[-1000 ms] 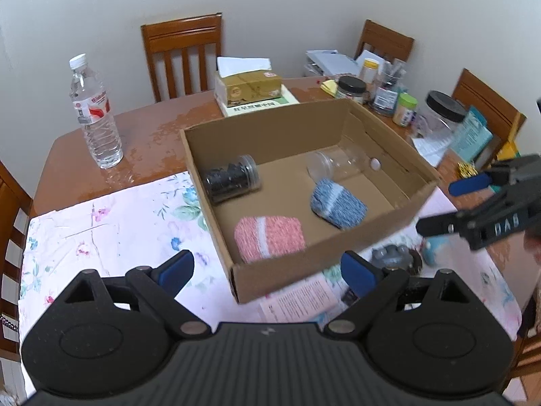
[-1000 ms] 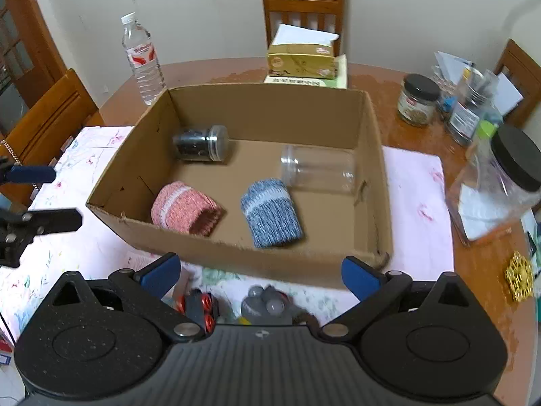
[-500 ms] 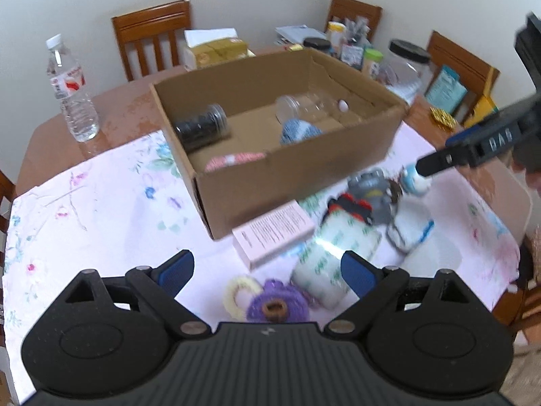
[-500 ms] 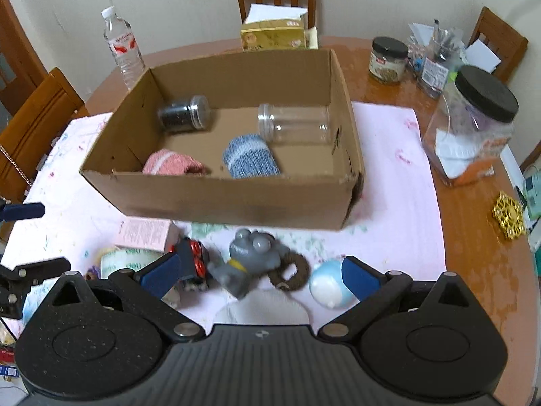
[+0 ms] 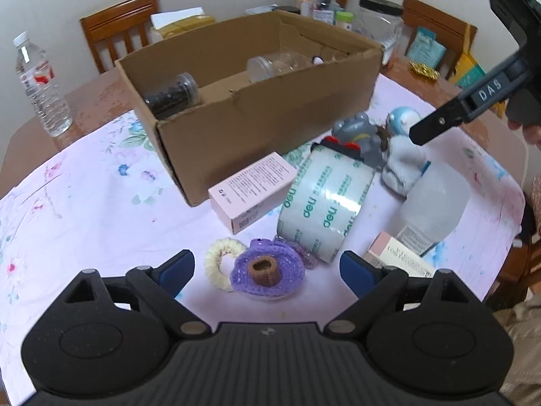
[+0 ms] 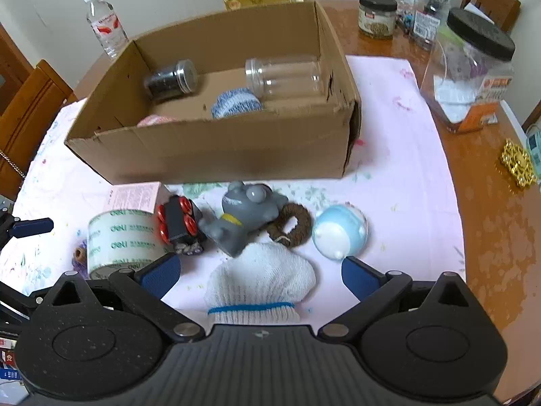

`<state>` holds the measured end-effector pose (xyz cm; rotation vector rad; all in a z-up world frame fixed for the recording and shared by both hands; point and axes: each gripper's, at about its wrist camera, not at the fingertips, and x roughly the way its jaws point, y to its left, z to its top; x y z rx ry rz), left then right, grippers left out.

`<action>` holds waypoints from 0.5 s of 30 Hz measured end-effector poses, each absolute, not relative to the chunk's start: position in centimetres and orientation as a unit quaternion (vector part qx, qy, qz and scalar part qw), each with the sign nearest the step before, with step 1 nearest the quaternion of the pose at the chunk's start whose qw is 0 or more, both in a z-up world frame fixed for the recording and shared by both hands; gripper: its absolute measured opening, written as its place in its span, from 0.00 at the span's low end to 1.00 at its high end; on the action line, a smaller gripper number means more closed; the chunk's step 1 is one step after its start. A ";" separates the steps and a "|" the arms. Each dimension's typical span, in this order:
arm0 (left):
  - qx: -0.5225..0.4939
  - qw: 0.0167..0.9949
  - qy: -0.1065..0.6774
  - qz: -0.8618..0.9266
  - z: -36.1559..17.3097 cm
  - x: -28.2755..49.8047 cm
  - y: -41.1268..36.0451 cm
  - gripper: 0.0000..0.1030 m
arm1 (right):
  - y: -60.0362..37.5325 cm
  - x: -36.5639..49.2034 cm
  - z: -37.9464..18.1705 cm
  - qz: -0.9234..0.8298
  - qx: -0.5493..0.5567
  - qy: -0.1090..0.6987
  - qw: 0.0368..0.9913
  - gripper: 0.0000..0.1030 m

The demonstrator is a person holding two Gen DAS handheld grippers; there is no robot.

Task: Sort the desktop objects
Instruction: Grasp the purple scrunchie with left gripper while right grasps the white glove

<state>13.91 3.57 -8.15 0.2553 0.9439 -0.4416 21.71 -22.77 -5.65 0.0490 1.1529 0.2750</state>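
My left tongs [image 5: 267,267] hang over the near edge of the desk [image 5: 84,203], jaws wide but closing, nothing between the pads yet. Straight ahead of them and just below lies the purple crocheted piece [image 5: 267,270] with its brown ring centre, lying flat, a cream hair ring [image 5: 219,260] touching its left side. I judge that is my next pick: it sits almost centred between the jaws, so the move is mainly a drop. The roll of packing tape [image 5: 324,199] lies on its side just beyond, its axis running away to the upper right, close enough to crowd my right-hand pad.

My right tongs [image 6: 258,275] are also apart and empty, hovering above the white sock [image 6: 260,280], whose blue-striped cuff points back toward me. So each hand has its own nearest thing; the left is clearly closer to the purple piece.

The cardboard box [image 6: 216,155], where I take the things to go, stands beyond the clutter in both views.

The right view shows the pink and blue rolled items inside the box, hidden from the left by the box wall; it shows only a sliver of the purple piece behind the tape.
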 end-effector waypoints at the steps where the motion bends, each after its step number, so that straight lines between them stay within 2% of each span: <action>1: 0.124 0.858 0.450 -0.215 -8.4 14.0 3.5 0.86 | -22.8 21.7 -5.9 0.127 0.022 0.545 0.828 1.00; 4: 0.126 0.855 0.449 -0.228 -8.9 14.2 3.2 0.86 | -23.0 21.9 -6.4 0.122 0.022 0.553 0.824 1.00; 6: 0.131 0.851 0.451 -0.234 -9.3 14.4 2.9 0.74 | -23.0 21.9 -6.7 0.121 0.022 0.557 0.821 1.00; 10: 0.136 0.845 0.456 -0.244 -9.9 14.8 2.7 0.72 | -23.0 21.9 -7.3 0.121 0.024 0.564 0.817 1.00; 15: 0.138 0.839 0.463 -0.250 -10.4 15.0 2.7 0.65 | -22.9 22.0 -8.0 0.120 0.029 0.573 0.810 1.00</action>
